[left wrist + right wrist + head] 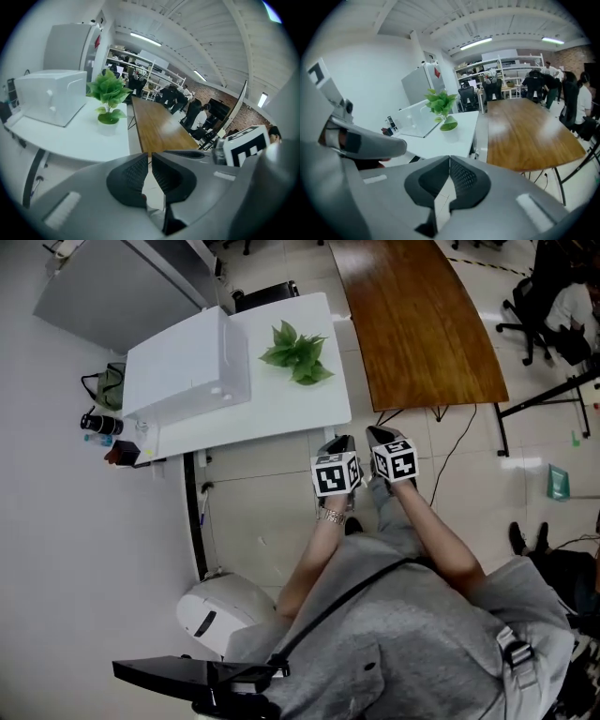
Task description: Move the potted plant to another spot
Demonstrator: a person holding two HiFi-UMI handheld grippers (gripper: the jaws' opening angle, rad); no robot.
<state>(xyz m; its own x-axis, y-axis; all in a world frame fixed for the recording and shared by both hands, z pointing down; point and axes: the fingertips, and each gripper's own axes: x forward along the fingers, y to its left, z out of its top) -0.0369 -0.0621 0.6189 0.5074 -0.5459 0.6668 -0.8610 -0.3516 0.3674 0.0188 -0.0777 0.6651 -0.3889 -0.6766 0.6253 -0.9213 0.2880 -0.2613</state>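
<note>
The potted plant (298,354), green leaves in a small white pot, stands on the white table (281,413) near its right end. It also shows in the left gripper view (109,93) and the right gripper view (440,105). Both grippers hover side by side over the floor in front of the table, well short of the plant. My left gripper (338,443) (150,157) has its jaws together with nothing between them. My right gripper (380,435) (449,161) is shut and empty too.
A large white box (187,367) sits on the table left of the plant. A long wooden table (417,320) stands to the right. A white round bin (220,610) is on the floor at the left. People and chairs fill the far room.
</note>
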